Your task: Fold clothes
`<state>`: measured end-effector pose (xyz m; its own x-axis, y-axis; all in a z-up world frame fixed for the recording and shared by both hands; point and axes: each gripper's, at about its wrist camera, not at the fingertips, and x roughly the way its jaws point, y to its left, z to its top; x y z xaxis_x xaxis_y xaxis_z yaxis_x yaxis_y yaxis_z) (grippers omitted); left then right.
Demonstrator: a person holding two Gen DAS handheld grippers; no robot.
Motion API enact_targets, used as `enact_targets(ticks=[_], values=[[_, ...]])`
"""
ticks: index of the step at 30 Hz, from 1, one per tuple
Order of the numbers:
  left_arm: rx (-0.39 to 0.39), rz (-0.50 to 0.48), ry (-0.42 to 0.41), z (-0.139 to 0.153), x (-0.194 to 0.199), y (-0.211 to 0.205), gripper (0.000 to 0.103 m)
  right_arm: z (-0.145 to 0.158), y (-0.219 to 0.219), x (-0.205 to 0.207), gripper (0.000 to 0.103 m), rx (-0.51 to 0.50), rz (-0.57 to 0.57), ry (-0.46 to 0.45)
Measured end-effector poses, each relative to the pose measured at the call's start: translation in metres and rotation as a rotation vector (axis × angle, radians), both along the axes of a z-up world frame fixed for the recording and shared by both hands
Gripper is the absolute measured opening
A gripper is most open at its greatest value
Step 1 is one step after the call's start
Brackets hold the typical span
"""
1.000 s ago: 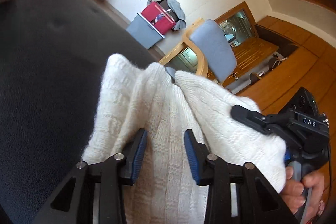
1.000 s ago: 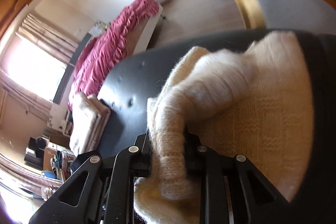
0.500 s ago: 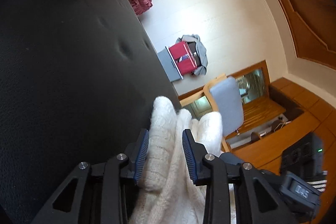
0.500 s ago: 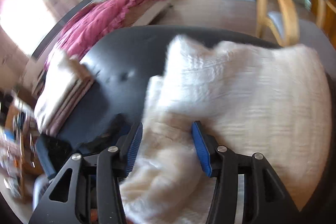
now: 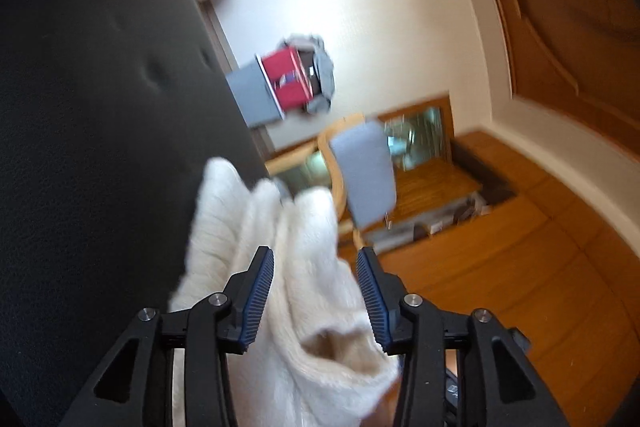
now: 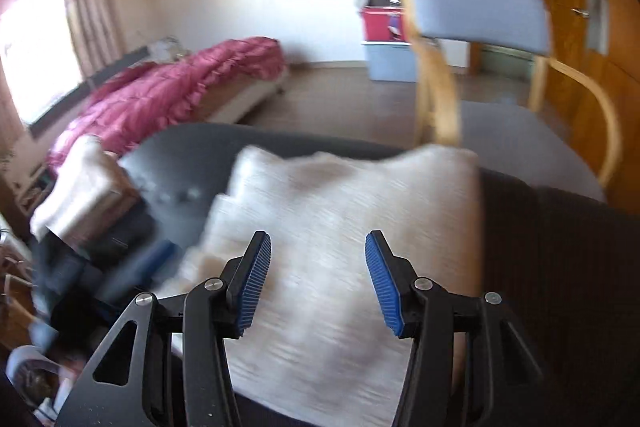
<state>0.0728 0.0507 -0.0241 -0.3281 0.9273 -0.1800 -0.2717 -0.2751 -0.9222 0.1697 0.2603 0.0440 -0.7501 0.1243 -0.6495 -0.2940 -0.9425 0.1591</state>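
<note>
A cream knitted sweater [image 6: 340,195] lies folded on a dark tufted cushion [image 6: 188,147]. My right gripper [image 6: 318,279] hovers over its near part, open, with nothing pinched between the blue pads. In the left wrist view a bunched edge of the sweater [image 5: 304,267] runs between the fingers of my left gripper [image 5: 315,293]. Its jaws are opening, and a gap shows beside the right pad [image 5: 370,297]. The dark cushion [image 5: 100,147] fills the left of that view. Both views are blurred by motion.
A stack of folded pale clothes [image 6: 80,187] sits on the cushion's far left end. Just behind the cushion stands a wooden chair with grey padding [image 6: 480,11]. Further off are a bed with a pink-red cover [image 6: 168,87] and red and grey boxes [image 6: 384,39] against the wall.
My right gripper has let go of the rolled sleeve, opened wide and drawn back over the sweater. The left jaws have spread wider around the fabric, and its view has tilted up.
</note>
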Motion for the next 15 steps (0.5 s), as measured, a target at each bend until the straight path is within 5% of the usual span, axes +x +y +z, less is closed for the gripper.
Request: enact_targets(ticks=[3, 11, 15], values=[[-0.164, -0.084, -0.017, 0.012, 0.000, 0.016, 0.044, -0.013, -0.009, 0.003, 0.053, -0.012, 0.061, 0.012], [-0.232, -0.222, -0.057, 0.030, 0.004, 0.041, 0.057, -0.042, -0.057, -0.003, 0.053, 0.189, 0.275, -0.007], [-0.332, -0.252, -0.083, 0.023, 0.012, 0.046, 0.060, -0.053, -0.059, 0.003, 0.053, 0.228, 0.303, 0.020]])
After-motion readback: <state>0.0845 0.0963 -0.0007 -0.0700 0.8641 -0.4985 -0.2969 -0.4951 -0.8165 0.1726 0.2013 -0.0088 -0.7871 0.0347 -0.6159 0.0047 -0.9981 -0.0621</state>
